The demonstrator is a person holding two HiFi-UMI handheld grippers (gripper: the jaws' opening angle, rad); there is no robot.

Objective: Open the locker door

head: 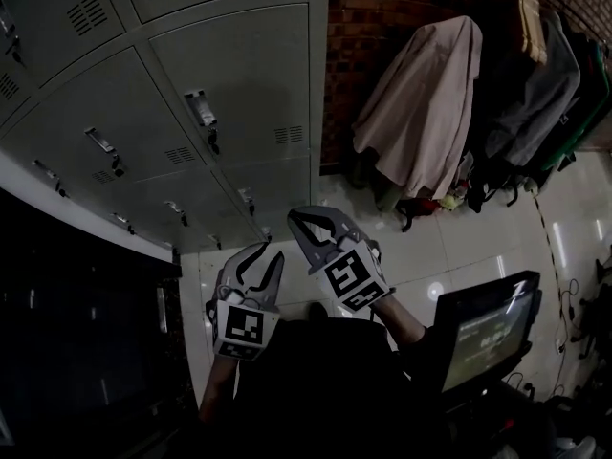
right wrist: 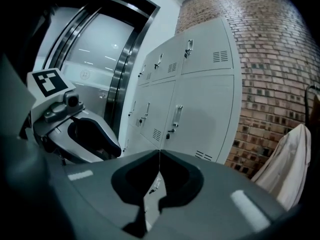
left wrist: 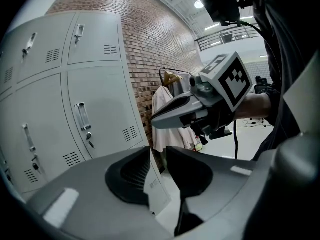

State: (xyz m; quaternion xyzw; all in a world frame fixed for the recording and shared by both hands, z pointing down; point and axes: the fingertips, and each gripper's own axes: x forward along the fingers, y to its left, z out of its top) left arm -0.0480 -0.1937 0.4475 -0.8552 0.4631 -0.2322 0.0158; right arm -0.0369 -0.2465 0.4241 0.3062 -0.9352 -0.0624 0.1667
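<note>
Head view: you hold both tools raised in front of your chest, side by side and close but not touching, with the marker cubes facing you. The left hand-held gripper (head: 268,253) points up and slightly right. The right hand-held gripper (head: 292,215) sits just right of it and a little higher, pointing up and left.

Left gripper view: the left hand-held gripper (left wrist: 158,151) is released, with a narrow gap between its jaws and nothing in it. Right gripper view: the right hand-held gripper (right wrist: 160,152) is clenched, tips meeting, gripping nothing.

The locker door (head: 239,94) is closed and lies ahead of both tools, well apart from them. Neither tool touches it. Its handle (head: 201,108) is upright near the door's left edge, with vent slots towards the lower right corner. The door belongs to a grey bank of lockers (head: 86,113) running off to the left of the left tool.

Room: a brick wall (head: 382,17) meets the lockers to the right of the right tool. A pale garment (head: 421,103) hangs against it, with darker clothes further right. The floor (head: 449,247) is glossy pale tile. A monitor (head: 483,333) stands at your right.
</note>
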